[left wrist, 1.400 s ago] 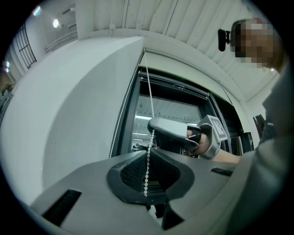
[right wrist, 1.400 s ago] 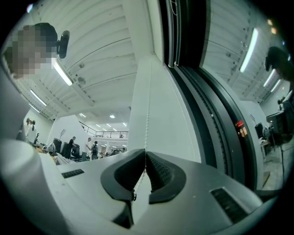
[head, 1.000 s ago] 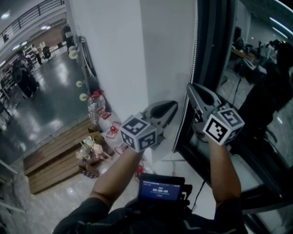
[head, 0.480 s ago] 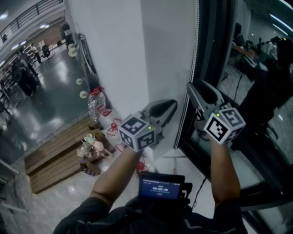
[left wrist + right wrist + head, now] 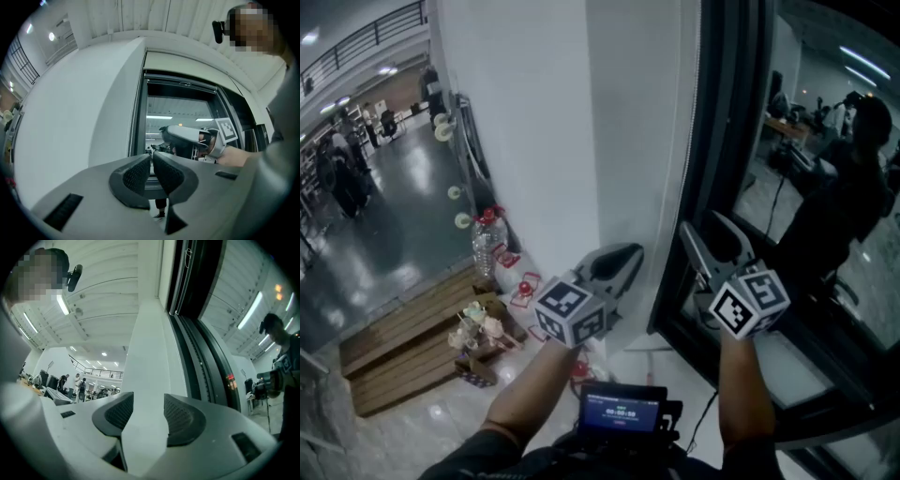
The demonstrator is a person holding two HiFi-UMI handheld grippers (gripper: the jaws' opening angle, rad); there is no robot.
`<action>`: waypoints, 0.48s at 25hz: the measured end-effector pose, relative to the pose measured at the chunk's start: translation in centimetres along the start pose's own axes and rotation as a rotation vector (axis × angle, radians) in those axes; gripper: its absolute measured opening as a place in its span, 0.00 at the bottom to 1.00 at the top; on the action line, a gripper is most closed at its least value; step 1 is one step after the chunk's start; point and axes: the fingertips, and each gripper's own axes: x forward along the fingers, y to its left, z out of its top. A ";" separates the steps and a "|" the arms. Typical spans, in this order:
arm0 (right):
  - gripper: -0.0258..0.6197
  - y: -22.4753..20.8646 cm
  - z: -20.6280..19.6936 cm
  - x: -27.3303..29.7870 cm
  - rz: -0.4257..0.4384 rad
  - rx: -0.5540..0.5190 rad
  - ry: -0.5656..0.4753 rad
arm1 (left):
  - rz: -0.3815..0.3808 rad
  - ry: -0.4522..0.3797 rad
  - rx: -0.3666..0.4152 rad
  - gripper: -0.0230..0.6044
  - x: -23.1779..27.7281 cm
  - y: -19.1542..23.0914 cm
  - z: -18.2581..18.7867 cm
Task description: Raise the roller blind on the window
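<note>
Seeming nearly finished: blind (image 5: pixel 181 83) apparently rolled up at window top, upper centre. Just spread apart, empty, beside window frame (image 5: pixel 729 141): right hand-held gripper (image 5: pixel 705 239). Pressed together, empty, lower centre: left hand-held gripper (image 5: pixel 616 262).

Right gripper (image 5: pixel 148 399) jaws just opened, nothing between

The glossy grey floor (image 5: pixel 403 234) mirrors the ceiling lights. A stack of wooden boards (image 5: pixel 394 352) lies on it beside the white wall (image 5: pixel 534 141). A clear bottle (image 5: pixel 485 248) with a red cap stands upright at the foot of that wall, just beyond the boards. Small red objects (image 5: pixel 523 291) lie near the bottle. A cluster of small pale items (image 5: pixel 478 328), too small to identify, sits at the boards' near end. People (image 5: pixel 337 173) stand on the floor well away.
</note>
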 end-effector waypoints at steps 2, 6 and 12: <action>0.35 0.1 -0.2 -0.2 0.004 0.009 0.007 | -0.004 -0.001 0.009 0.07 -0.1 0.0 0.0; 0.35 0.2 -0.8 -0.7 -0.011 0.020 0.016 | -0.017 -0.005 0.015 0.04 -0.4 -0.1 0.2; 0.19 0.9 -1.0 -1.4 -0.045 0.031 0.007 | -0.045 -0.017 0.016 0.03 -0.9 -0.2 0.6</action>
